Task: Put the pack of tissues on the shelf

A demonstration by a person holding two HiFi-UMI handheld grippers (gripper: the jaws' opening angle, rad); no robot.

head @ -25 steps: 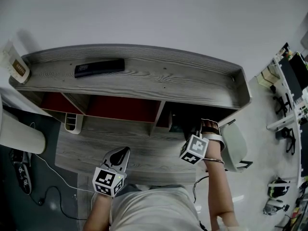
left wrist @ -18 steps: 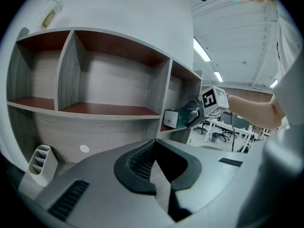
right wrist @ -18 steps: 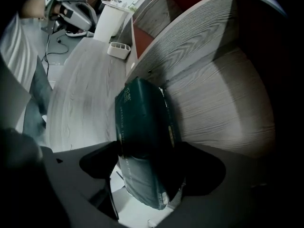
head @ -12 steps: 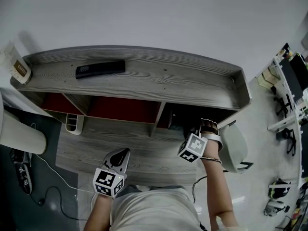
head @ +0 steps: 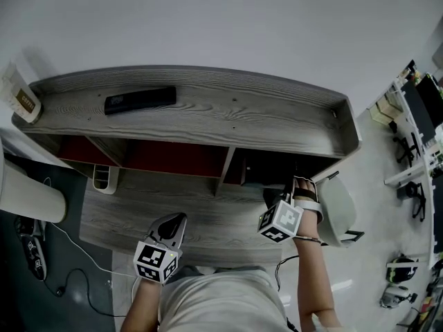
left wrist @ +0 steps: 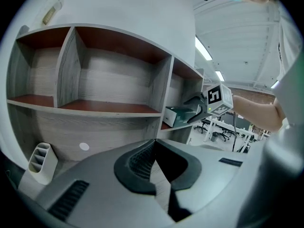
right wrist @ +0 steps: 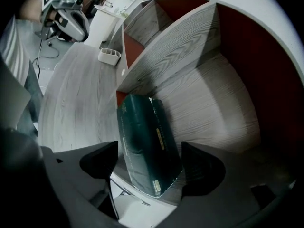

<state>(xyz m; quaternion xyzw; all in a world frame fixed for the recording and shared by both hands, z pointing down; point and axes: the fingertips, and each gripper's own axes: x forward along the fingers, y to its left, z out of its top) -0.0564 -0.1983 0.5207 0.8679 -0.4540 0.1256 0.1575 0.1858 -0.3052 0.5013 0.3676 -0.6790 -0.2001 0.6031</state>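
The dark green pack of tissues [right wrist: 148, 144] lies flat on the floor of the shelf's right-hand cubby [right wrist: 213, 103]; in the left gripper view the pack [left wrist: 178, 115] sits at the cubby's front edge. My right gripper [right wrist: 149, 153] is open, one jaw on each side of the pack's near end. In the head view the right gripper [head: 277, 203] is just in front of the dark cubby, and the pack is hidden there. My left gripper [head: 178, 220] hangs over the desk, shut and empty [left wrist: 154, 144].
The grey wooden shelf unit [head: 228, 116] stands on a desk [head: 208, 216]. A black flat object [head: 140, 99] and a small box [head: 21, 99] lie on its top. A white pen holder [head: 104, 178] sits under the left cubbies. A chair [head: 340, 213] stands at the right.
My right gripper has pulled back a little from the cubby toward me. The left gripper has stayed where it was.
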